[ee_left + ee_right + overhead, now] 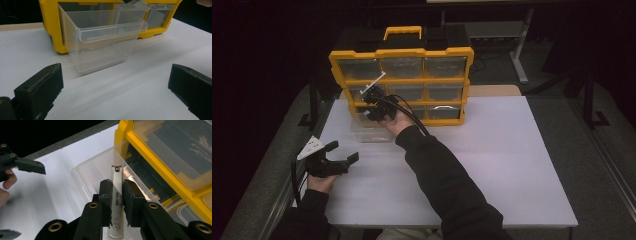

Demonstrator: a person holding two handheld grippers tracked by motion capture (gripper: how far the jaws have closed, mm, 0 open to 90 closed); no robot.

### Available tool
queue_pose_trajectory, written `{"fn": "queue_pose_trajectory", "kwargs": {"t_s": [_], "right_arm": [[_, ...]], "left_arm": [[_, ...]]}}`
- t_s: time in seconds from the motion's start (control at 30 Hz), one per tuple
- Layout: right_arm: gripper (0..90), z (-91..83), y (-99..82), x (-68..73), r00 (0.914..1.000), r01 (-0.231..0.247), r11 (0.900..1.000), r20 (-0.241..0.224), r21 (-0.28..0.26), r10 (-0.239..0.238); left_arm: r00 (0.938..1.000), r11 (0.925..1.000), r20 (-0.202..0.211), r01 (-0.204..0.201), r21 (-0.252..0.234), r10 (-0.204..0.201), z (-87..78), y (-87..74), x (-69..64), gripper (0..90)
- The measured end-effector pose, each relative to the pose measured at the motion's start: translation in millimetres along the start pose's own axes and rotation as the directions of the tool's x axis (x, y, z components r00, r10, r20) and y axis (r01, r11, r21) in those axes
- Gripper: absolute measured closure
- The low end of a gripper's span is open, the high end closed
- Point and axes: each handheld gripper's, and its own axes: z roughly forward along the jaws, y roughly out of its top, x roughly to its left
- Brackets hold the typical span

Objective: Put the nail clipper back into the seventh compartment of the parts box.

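Note:
My right gripper (117, 185) is shut on a slim white nail clipper (116, 173), which stands upright between the pads. It hovers over a clear plastic drawer (83, 168) pulled out of the yellow organizer (152, 148). From above, the right gripper (373, 105) is at the organizer's (401, 52) lower left, above the drawer (368, 132) on the table. The left gripper (345, 151) rests open near the table's left edge, with nothing between its jaws. In its own view the left gripper (117, 85) faces the drawer (105, 42) from a short way off.
The organizer has three rows of clear drawers and a yellow carry handle (402, 32); it stands at the back of the white tabletop (502, 160). The bottom-left slot (62, 27) is open behind the removed drawer. Dark floor surrounds the table.

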Motion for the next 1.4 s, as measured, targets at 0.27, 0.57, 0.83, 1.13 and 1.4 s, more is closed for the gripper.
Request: {"fn": "queue_pose_trajectory", "kwargs": {"t_s": [0.27,0.57,0.83,1.13,1.4], "right_arm": [[64.5,8.4,1.9,0.1,0.9994,0.009,1.0,0.033,-0.004,-0.009],[25.2,1.9,-6.2,1.1,0.9969,0.045,0.9989,0.065,0.009,-0.046],[0.0,-4.1,-23.1,-6.8,0.9952,-0.036,0.9986,0.092,0.038,0.032],[0.0,-23.4,-45.7,-26.0,0.9892,-0.126,0.992,0.074,-0.011,0.126],[0.0,-39.1,-59.7,-41.0,0.982,-0.172,0.9846,0.074,-0.034,0.174]], "left_arm": [[1.0,1.0,0.0,0.001,-0.001,-0.001,-0.2,0.1,0.1,0.0],[1.0,1.0,0.001,0.003,0.0,-0.003,0.0,0.1,0.4,0.0],[0.9999,1.0,-0.012,0.004,0.001,-0.004,-0.7,0.6,1.2,0.0],[0.9999,1.0,-0.014,0.002,0.004,-0.001,-0.3,0.4,1.0,0.0],[0.9999,1.0,-0.015,0.0,0.007,0.0,-0.1,0.2,0.6,0.0]]}}
